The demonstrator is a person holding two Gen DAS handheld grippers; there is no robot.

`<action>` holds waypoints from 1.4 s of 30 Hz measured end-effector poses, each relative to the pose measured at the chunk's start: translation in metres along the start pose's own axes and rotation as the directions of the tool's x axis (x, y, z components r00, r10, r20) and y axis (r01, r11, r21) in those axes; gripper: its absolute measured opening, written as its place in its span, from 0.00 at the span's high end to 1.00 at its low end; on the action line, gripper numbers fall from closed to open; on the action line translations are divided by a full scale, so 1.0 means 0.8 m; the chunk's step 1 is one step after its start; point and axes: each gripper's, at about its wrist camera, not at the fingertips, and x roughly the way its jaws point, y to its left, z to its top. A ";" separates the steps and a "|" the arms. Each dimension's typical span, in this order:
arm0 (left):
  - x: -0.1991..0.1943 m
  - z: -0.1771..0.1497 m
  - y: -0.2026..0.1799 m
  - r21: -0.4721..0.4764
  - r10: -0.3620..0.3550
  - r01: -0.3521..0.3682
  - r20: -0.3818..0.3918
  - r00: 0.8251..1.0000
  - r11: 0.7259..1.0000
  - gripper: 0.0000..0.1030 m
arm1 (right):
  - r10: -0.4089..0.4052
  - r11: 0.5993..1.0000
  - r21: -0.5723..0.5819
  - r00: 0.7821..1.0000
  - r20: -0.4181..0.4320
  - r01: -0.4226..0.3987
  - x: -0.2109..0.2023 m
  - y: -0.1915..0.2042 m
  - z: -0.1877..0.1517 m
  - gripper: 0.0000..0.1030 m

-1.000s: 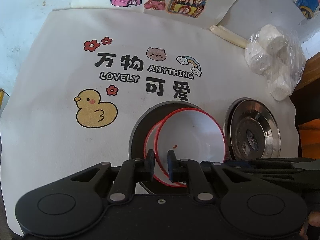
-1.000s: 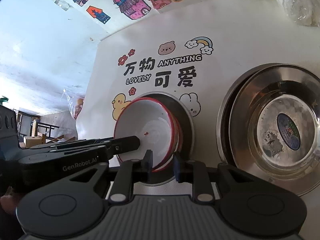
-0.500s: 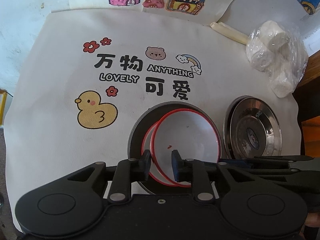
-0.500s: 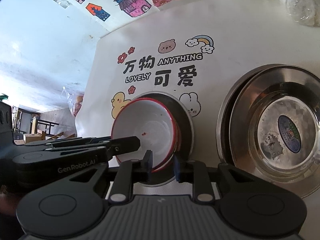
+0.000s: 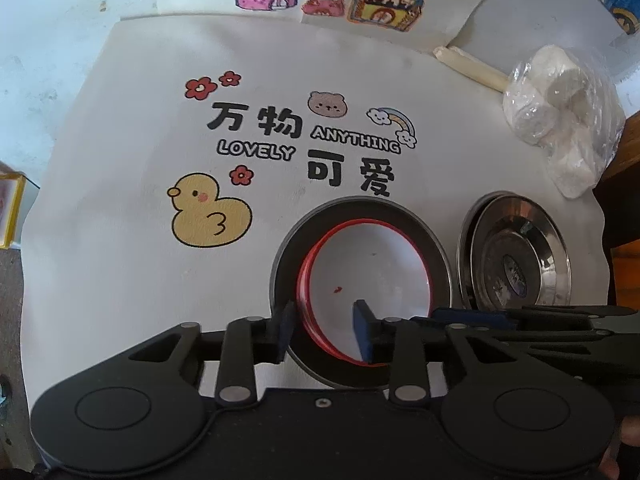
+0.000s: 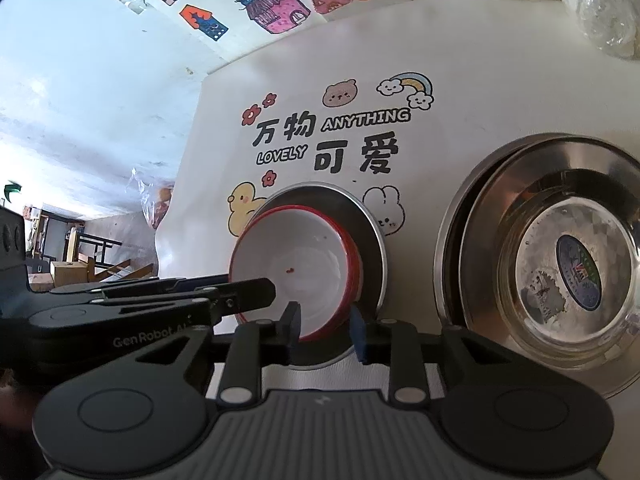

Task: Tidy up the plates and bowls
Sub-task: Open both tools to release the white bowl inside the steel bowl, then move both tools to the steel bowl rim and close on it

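A white cloth printed with a yellow duck and black lettering covers the table. On it, to the right, sits a stack of round stainless-steel plates with a shallow steel dish bearing a blue sticker inside. Well apart at the cloth's far edge lies a clear plastic bag of white lumps. Nearer the middle, a round grey metal plate carries nested white bowls with red rims, resting a little off-centre in it.

The left gripper straddles the bowls' near rim, its jaws having just been opening; the blue pads stand clear of the rim on either side. The right gripper straddles the rim from the other side, jaws likewise just opening, with a narrower gap and pads not pressing.
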 end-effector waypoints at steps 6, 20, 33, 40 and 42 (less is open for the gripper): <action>-0.018 -0.003 0.005 -0.034 0.015 -0.013 0.056 0.998 0.999 0.37 | -0.007 0.998 -0.058 0.999 0.033 0.009 -0.018 0.008 0.000 0.45; -0.036 -0.010 0.029 -0.114 0.072 -0.056 0.142 0.987 0.992 0.01 | -0.132 0.961 -0.211 0.968 0.214 0.177 -0.076 0.030 -0.005 0.00; -0.050 -0.039 0.054 -0.143 0.121 -0.094 0.193 0.974 0.985 0.01 | -0.293 0.891 -0.263 0.912 0.288 0.369 -0.078 0.033 -0.020 0.00; -0.050 -0.048 0.061 -0.146 0.161 -0.136 0.183 0.970 0.980 0.01 | -0.394 0.815 -0.320 0.866 0.308 0.484 -0.067 0.035 -0.026 0.00; -0.046 -0.050 0.061 -0.141 0.157 -0.134 0.171 0.973 0.981 0.01 | -0.414 0.784 -0.348 0.851 0.322 0.513 -0.063 0.035 -0.030 0.00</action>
